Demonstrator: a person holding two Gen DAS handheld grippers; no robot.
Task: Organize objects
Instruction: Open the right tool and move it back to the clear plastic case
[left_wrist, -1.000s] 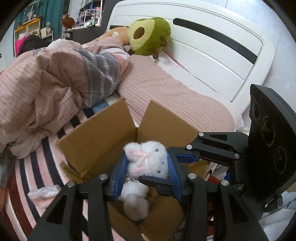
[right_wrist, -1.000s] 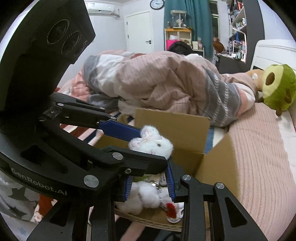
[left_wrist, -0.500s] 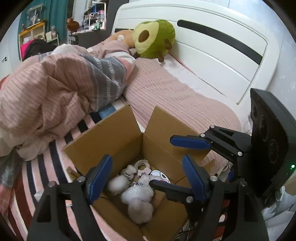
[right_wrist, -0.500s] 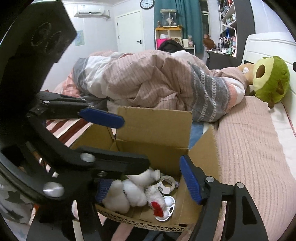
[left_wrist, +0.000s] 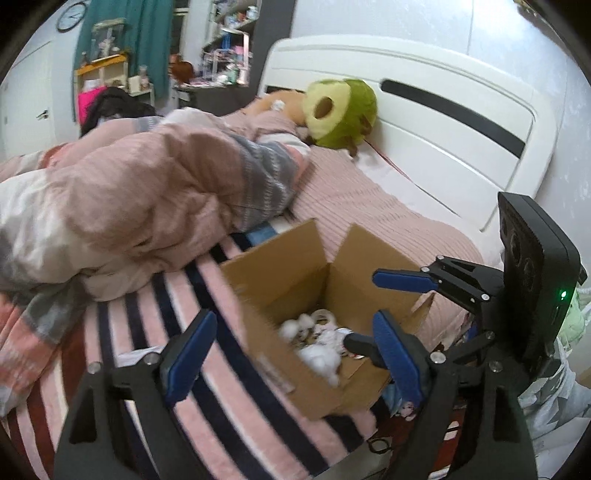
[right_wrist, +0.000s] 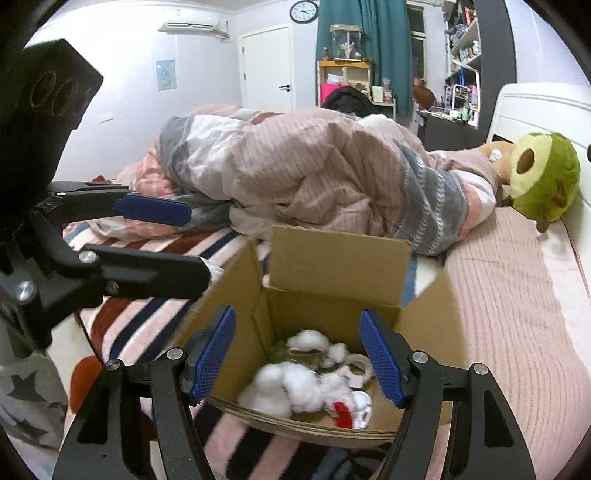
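Observation:
An open cardboard box stands on the striped bed. It also shows in the right wrist view. Inside lie a white plush bunny, also seen from the right wrist, a roll of tape and small toys. My left gripper is open and empty, in front of and above the box. My right gripper is open and empty over the box's near edge. It also shows at the right of the left wrist view.
A crumpled pink and grey duvet lies behind the box. A green avocado plush rests by the white headboard. A pink ribbed pillow area is to the box's right. Shelves and a door are far behind.
Both grippers were shut on the white plush bunny above the box. They opened, the bunny dropped into the box, and both grippers pulled back and up.

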